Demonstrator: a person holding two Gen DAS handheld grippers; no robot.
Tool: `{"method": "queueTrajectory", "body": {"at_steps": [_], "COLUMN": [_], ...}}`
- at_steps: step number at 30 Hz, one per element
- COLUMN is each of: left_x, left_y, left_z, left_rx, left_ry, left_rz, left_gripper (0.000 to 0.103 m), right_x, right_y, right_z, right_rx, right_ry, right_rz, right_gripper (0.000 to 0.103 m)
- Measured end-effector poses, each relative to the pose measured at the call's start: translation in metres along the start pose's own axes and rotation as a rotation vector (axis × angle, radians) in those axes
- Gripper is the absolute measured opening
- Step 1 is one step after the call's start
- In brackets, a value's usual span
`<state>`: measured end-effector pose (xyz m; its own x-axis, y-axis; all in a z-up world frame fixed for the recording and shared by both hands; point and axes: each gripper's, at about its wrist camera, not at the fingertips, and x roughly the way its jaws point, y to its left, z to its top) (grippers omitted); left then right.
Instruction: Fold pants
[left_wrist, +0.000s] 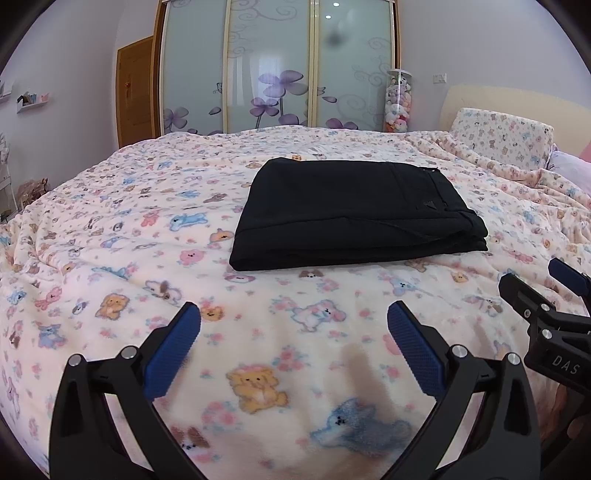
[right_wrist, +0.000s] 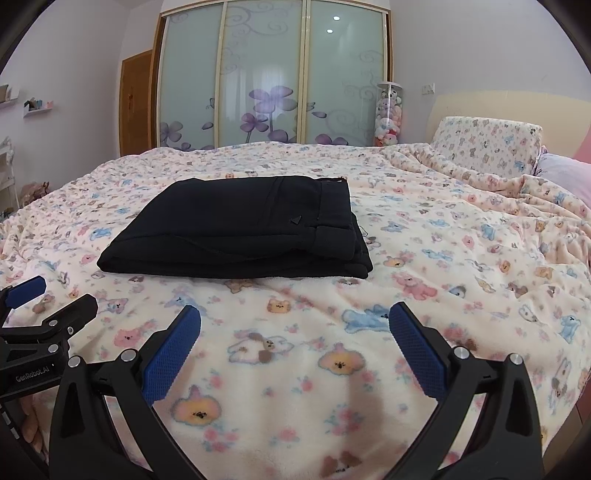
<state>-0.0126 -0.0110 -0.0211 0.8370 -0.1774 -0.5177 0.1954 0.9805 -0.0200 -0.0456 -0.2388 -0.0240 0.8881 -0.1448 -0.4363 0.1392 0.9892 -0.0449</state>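
Observation:
Black pants (left_wrist: 354, 214) lie folded in a flat rectangle on the bed, waistband to the right; they also show in the right wrist view (right_wrist: 236, 229). My left gripper (left_wrist: 293, 321) is open and empty, hovering over the blanket short of the pants' near edge. My right gripper (right_wrist: 294, 321) is open and empty too, likewise short of the pants. The right gripper shows at the right edge of the left wrist view (left_wrist: 535, 280), and the left gripper at the left edge of the right wrist view (right_wrist: 55, 295).
The bed carries a pink fleece blanket (left_wrist: 147, 229) printed with cartoon animals. A matching pillow (left_wrist: 502, 136) lies at the far right by the headboard. A sliding-door wardrobe (left_wrist: 277, 66) and a tube of plush toys (left_wrist: 397, 99) stand behind the bed.

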Motion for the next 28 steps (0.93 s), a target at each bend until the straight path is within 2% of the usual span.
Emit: {"method": "queueTrajectory", "body": {"at_steps": [28], "left_x": [0.002], "left_y": [-0.001], "left_z": [0.000], "left_rx": [0.035], "left_ry": [-0.002], "left_rz": [-0.007], "left_gripper": [0.101], "right_x": [0.011], "right_y": [-0.007], "right_z": [0.001], "right_rx": [-0.008], "right_ry": [0.038], "right_rz": [0.011], "right_gripper": [0.102]}}
